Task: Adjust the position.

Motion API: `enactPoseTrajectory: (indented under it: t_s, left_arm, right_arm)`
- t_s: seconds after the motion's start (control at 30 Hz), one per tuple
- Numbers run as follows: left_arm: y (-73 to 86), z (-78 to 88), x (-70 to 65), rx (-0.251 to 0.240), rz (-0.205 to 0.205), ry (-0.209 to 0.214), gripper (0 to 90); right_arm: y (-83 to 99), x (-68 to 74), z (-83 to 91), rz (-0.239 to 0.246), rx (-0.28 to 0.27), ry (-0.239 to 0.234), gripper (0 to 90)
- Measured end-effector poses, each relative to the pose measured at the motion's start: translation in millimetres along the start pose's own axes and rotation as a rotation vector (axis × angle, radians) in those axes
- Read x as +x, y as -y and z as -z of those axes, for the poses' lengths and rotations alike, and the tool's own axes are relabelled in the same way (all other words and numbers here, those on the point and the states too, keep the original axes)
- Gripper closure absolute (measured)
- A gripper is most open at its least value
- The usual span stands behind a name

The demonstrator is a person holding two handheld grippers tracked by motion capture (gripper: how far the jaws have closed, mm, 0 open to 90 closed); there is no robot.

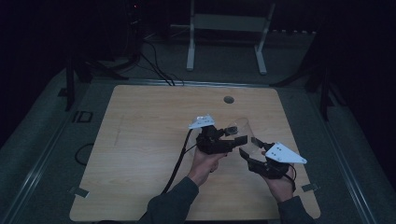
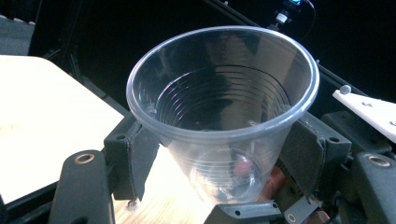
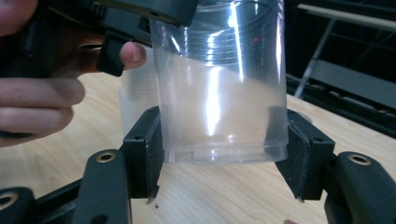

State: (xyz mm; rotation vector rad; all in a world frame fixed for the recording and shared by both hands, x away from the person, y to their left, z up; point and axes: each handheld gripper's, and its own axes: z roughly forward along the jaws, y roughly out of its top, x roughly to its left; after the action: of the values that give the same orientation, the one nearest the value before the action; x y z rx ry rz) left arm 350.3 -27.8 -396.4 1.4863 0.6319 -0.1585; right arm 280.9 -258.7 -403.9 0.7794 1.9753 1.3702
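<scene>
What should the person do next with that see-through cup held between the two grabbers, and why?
Probably draw the right gripper down and away. The left gripper is clamped on the clear cup just under its rim, while the right gripper's pads flank the cup's base with a small gap at one side, so the left one seems to carry it.

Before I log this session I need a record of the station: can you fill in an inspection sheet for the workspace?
Surface: light wooden table with a round grommet hole; bare wood.
Job's things: clear ribbed plastic cup, held above the table.
Clutter: nothing seen.
Grippers: left gripper shut on the cup below its rim; right gripper has its jaws beside the cup's base, contact unclear.
Cables: black cable trails from the left gripper across the table; more cables on the floor beyond.
Surroundings: dark room, grey floor, white metal stand behind the table.
</scene>
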Motion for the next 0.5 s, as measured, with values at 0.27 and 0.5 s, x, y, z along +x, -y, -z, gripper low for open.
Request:
enactPoseTrajectory:
  t_s: [0.27, 0.5]
  left_arm:
    - [-1.0, 2.3, -2.4, 0.012, -0.047, -0.030, 31.0]
    - [1.2, 0.8, -6.7, 0.048, -0.114, -0.082, 31.1]
  right_arm:
    - [-2.1, -4.1, -0.6, -0.005, 0.049, -0.063, 30.1]
    - [-6.6, -8.1, 0.8, -0.006, 0.075, -0.082, 27.3]
